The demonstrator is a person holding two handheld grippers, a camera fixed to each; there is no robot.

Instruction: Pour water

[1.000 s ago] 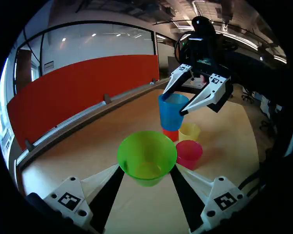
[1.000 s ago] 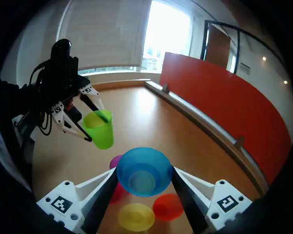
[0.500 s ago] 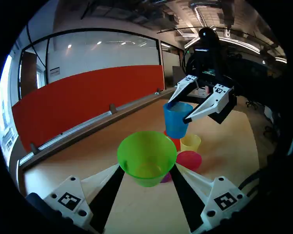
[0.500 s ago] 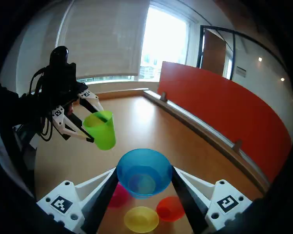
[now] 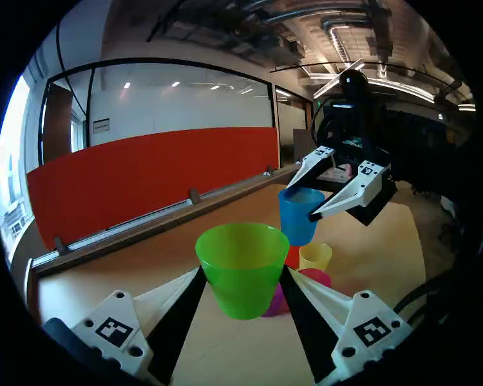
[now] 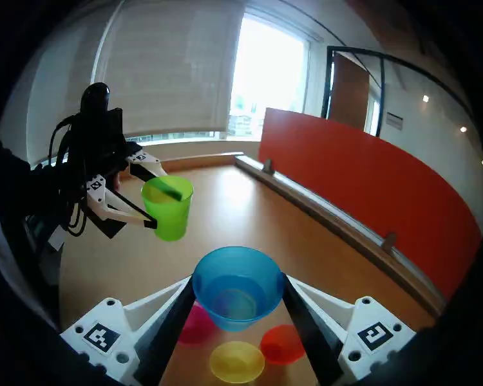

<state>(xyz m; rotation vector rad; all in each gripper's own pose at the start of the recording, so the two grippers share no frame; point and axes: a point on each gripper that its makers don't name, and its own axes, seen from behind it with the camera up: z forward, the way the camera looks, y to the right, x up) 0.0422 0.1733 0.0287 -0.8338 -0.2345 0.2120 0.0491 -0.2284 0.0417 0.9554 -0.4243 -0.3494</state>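
Left gripper (image 5: 241,278) clamping upright green cup (image 5: 243,254), right gripper (image 6: 238,287) clamping blue cup (image 6: 238,270), below it on wooden table (image 6: 254,212) yellow cup (image 6: 237,361) at six o'clock, red cup (image 6: 281,344) at five, pink cup (image 6: 196,325) at seven

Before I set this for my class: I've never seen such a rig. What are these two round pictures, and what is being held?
A person carries a two-finger hand-held gripper in each hand; a fisheye camera rides on each, looking along its fingers. The left gripper view shows the left hand-held gripper clamping a green cup. The right gripper view shows the right hand-held gripper clamping a blue cup. Both cups are roughly upright, above a wooden table where a yellow cup, a red cup and a pink cup stand.
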